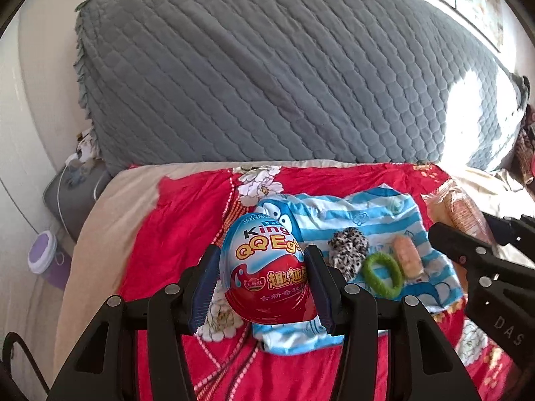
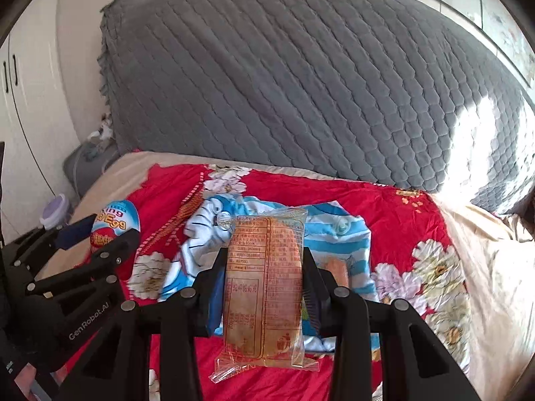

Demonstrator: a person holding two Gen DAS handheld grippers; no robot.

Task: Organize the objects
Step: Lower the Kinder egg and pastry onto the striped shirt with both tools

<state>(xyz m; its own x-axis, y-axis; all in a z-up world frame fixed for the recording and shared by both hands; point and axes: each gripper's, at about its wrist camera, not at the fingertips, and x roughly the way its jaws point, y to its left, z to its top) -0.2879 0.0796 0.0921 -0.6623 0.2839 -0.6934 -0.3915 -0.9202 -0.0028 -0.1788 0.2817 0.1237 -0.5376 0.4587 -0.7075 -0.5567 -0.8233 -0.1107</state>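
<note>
My left gripper [image 1: 264, 269] is shut on a red and blue QQ Egg toy [image 1: 265, 267] and holds it above the red floral bedspread [image 1: 174, 220]. My right gripper [image 2: 264, 267] is shut on a clear packet of orange snack [image 2: 264, 287], also held above the bed. A blue striped child's shirt [image 1: 367, 214] lies on the spread. On it rest a leopard scrunchie [image 1: 347, 247], a green hair tie [image 1: 383, 275] and a small orange bun [image 1: 408, 255]. The egg also shows in the right wrist view [image 2: 115, 225], at the left.
A large grey quilted headboard cover [image 1: 267, 67] rises behind the bed. A grey nightstand [image 1: 72, 193] and a purple-lidded jar [image 1: 43, 250] stand left of the bed. White cupboards [image 2: 20, 107] are at far left. Beige sheet [image 2: 495, 267] borders the spread.
</note>
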